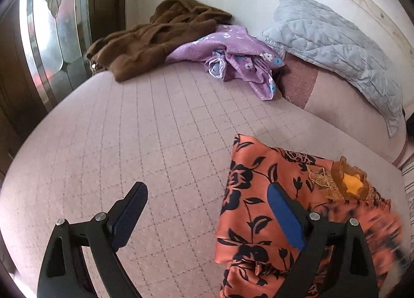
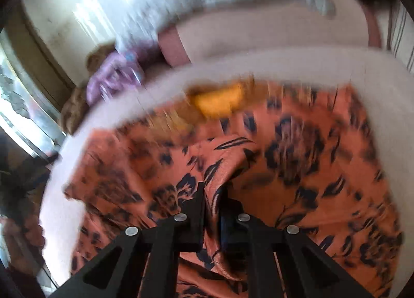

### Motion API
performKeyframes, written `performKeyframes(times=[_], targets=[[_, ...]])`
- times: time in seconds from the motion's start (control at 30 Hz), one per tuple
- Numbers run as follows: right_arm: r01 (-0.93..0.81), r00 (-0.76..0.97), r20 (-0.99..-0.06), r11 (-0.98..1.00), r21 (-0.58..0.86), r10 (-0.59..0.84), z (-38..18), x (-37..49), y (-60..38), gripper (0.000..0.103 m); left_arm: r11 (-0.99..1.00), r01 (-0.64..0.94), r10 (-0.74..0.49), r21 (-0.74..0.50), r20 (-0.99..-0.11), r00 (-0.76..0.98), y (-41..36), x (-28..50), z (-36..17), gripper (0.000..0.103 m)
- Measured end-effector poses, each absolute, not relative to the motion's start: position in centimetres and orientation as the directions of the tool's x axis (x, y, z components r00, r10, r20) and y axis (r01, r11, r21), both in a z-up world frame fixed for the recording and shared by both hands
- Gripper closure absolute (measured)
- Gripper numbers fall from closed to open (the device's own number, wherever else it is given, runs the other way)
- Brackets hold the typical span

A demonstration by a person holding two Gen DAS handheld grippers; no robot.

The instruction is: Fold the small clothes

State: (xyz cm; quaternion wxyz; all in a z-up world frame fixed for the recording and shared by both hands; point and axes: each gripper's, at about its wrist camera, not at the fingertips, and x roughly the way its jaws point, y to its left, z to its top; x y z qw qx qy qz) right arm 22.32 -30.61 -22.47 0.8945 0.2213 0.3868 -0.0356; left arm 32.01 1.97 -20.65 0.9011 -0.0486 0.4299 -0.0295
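An orange garment with a black flower print [image 1: 261, 194] lies on the pink quilted bed [image 1: 155, 143], with a yellow collar patch [image 1: 353, 184] at its far end. My left gripper [image 1: 207, 189] is open and empty above the garment's left edge, its right finger [image 1: 284, 218] over the cloth. In the blurred right wrist view my right gripper [image 2: 212, 189] is shut on a raised fold of the orange garment [image 2: 310, 168].
A brown fuzzy garment [image 1: 155, 39] and a purple flowered cloth [image 1: 233, 57] lie at the far end of the bed. A grey quilted pillow [image 1: 336, 47] leans on the wall at the right. A wooden-framed glass door [image 1: 51, 39] stands on the left.
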Motion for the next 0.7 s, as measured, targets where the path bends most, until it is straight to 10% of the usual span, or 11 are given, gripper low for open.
performKeyframes(times=[0.23,0.47,0.7], targets=[[0.375,0.805,-0.578,0.871,0.317,-0.135,-16.0,20.2,-37.6,0.094,0.994,0.045,-0.108,-0.102,-0.779,0.617,0.4,32.0,-21.2,0.010],[0.562,0.500,-0.865,0.776,0.287,-0.042,-25.5,23.7,-44.5,0.082,0.982,0.190,-0.102,0.015,-0.802,0.589,-5.5,31.7,-23.7,0.009],[0.595,0.693,-0.677,0.728,0.340,-0.250,-22.7,19.8,-43.9,0.082,0.947,0.247,0.050,0.206,-0.853,0.520,-8.5,32.0,-27.3,0.009]])
